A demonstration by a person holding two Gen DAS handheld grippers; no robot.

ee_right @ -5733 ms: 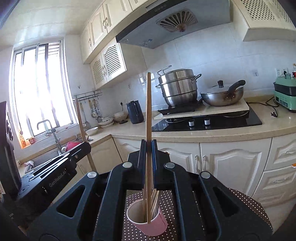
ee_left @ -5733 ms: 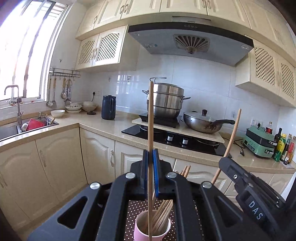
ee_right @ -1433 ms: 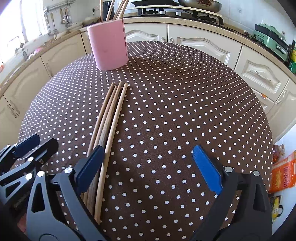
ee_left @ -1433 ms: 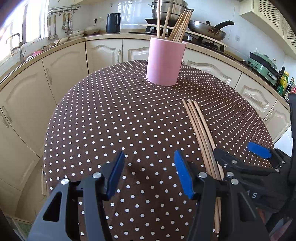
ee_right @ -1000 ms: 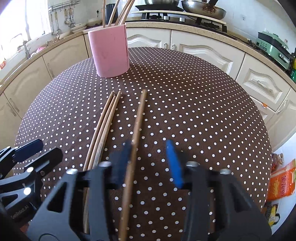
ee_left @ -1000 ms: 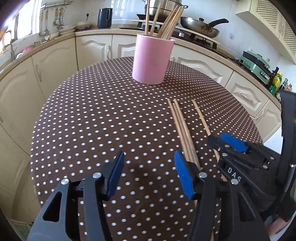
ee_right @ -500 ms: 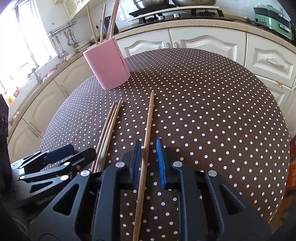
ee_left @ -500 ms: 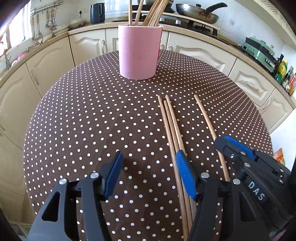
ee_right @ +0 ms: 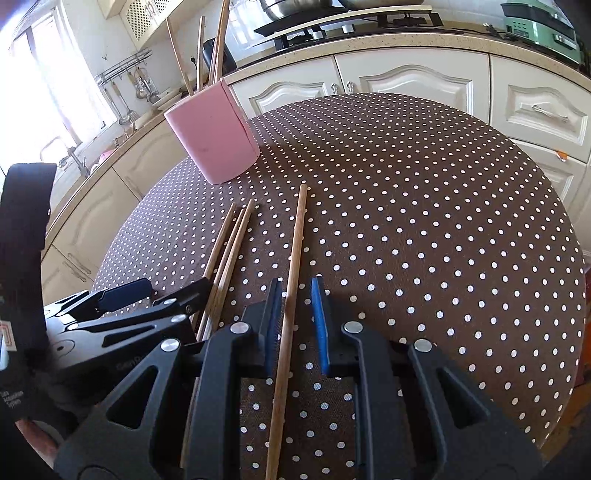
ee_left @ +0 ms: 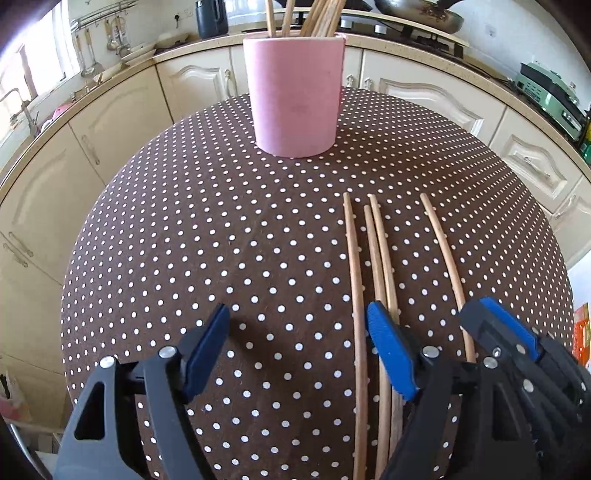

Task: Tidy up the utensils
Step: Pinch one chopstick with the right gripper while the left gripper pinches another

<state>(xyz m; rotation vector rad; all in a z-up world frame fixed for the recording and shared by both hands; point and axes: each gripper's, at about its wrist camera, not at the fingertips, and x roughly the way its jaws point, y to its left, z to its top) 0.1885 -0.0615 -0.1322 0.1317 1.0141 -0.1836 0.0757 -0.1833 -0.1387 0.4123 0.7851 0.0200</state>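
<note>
A pink cup (ee_left: pixel 296 94) holding several wooden chopsticks stands at the far side of a round brown polka-dot table (ee_left: pixel 221 236). Three chopsticks (ee_left: pixel 373 258) lie together on the cloth, and a single chopstick (ee_left: pixel 445 258) lies apart to their right. My left gripper (ee_left: pixel 297 339) is open low over the table; its right finger sits on the bundle. My right gripper (ee_right: pixel 294 310) straddles the single chopstick (ee_right: pixel 295 243) with jaws narrowly apart, not clamped. The cup also shows in the right wrist view (ee_right: pixel 212 133).
Cream kitchen cabinets (ee_left: pixel 424 92) and a countertop curve behind the table. A stove with pans (ee_right: pixel 332 18) and a green appliance (ee_right: pixel 535 22) sit on the counter. A sink and window (ee_right: pixel 55 110) are at the left.
Both grippers dropped from the cup to the table. The right gripper pulled one chopstick away from the bundle and narrowed its jaws around it. The left gripper moved closer to the bundle.
</note>
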